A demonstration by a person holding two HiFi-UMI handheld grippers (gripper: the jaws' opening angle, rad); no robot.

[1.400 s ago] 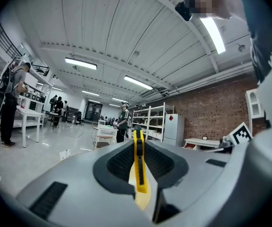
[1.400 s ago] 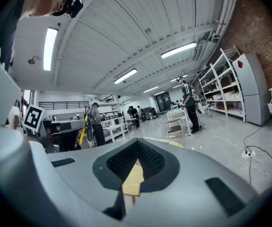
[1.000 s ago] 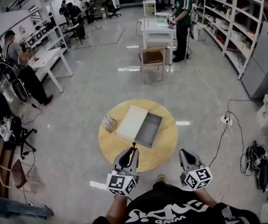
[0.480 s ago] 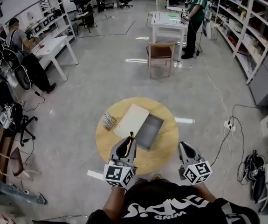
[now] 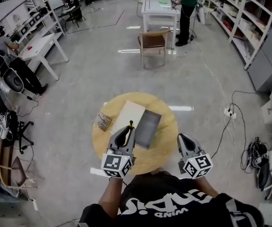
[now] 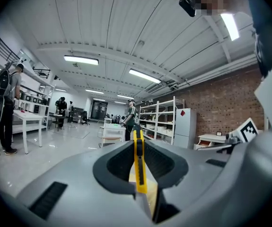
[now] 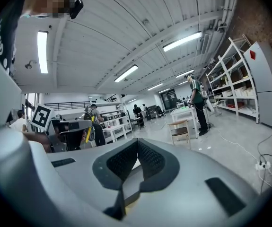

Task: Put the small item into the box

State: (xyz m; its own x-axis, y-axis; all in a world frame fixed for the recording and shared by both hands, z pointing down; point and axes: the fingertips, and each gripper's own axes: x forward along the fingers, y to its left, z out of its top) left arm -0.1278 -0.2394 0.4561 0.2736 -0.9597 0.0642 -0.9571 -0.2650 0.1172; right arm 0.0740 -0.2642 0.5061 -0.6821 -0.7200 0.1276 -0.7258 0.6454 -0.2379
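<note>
A round wooden table (image 5: pixel 164 148) carries an open grey box (image 5: pixel 147 128) with its white lid (image 5: pixel 127 117) lying beside it on the left. A small printed packet (image 5: pixel 103 121) lies at the table's left edge. My left gripper (image 5: pixel 127 130) hovers over the table's near side, shut on a yellow utility knife (image 6: pixel 138 162) that sticks out past the jaws toward the lid. My right gripper (image 5: pixel 182 139) hangs at the table's near right edge, shut with nothing in it. In the right gripper view its jaws (image 7: pixel 138 148) meet, and the left gripper (image 7: pixel 74 132) shows at the left.
A wooden chair (image 5: pixel 153 44) and a white table (image 5: pixel 160 8) with a person (image 5: pixel 185 4) beside it stand farther off. Shelves (image 5: pixel 249 22) line the right wall. A power strip and cables (image 5: pixel 229 112) lie on the floor at the right. Desks with people fill the left side.
The head view has shifted, so the table sits slightly higher and nearer the grippers. Both grippers keep their pose, and the left one still holds the yellow knife.
</note>
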